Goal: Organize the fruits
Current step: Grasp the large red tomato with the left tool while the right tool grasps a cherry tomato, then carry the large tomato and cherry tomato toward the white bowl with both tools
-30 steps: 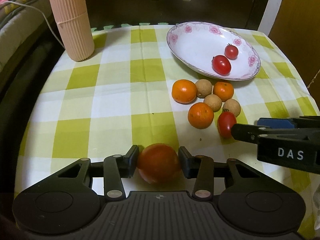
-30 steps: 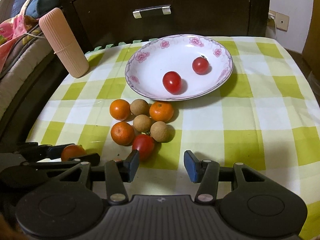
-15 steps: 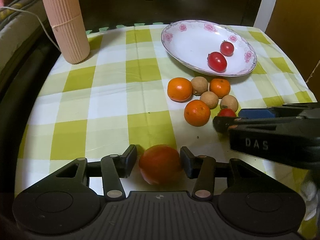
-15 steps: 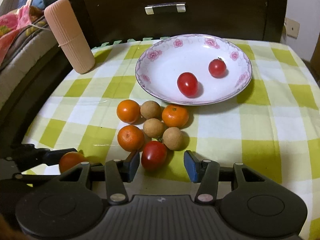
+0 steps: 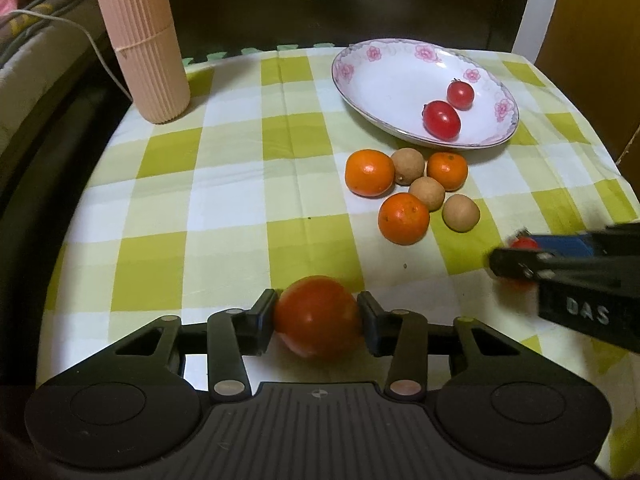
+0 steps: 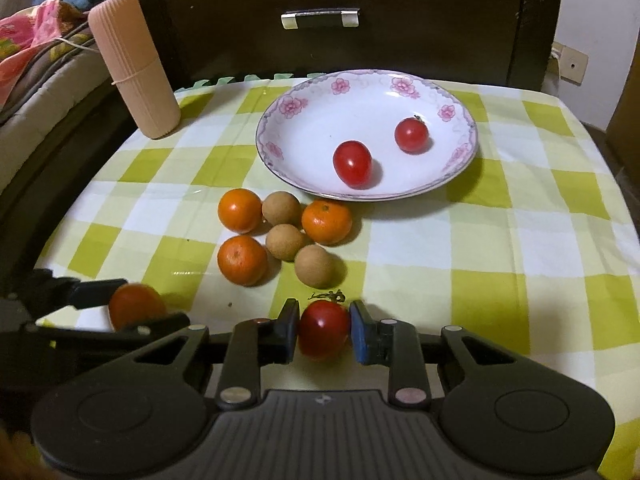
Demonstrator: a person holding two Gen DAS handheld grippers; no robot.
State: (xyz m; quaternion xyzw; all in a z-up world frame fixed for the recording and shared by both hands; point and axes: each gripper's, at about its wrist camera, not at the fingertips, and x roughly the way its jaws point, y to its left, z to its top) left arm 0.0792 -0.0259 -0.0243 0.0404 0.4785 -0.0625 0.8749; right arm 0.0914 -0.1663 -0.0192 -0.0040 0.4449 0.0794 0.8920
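A large orange-red tomato (image 5: 316,312) sits low over the checked cloth between the pads of my left gripper (image 5: 318,322). Its jaws are closing, and both pads touch the fruit. My right gripper (image 6: 324,328) is shut on a small red cherry tomato (image 6: 323,330) near the table's front. Each gripper shows in the other's view: the left gripper (image 6: 136,304) at the left, the right gripper (image 5: 516,252) at the right. A flowered white plate (image 6: 320,128) holds two cherry tomatoes (image 6: 352,164). In front of it lie three oranges (image 6: 241,260) and three brown longans (image 6: 315,265).
A pink ribbed cylinder (image 6: 134,68) stands at the back left corner. A dark cabinet with a metal drawer handle (image 6: 320,18) rises behind the table. Bedding (image 6: 32,40) lies past the left edge. A small green stem (image 6: 328,295) rests on the cloth.
My right gripper closed in around the cherry tomato beside the pile, shut on it and drew it back from the longans. The left gripper stayed around the large tomato.
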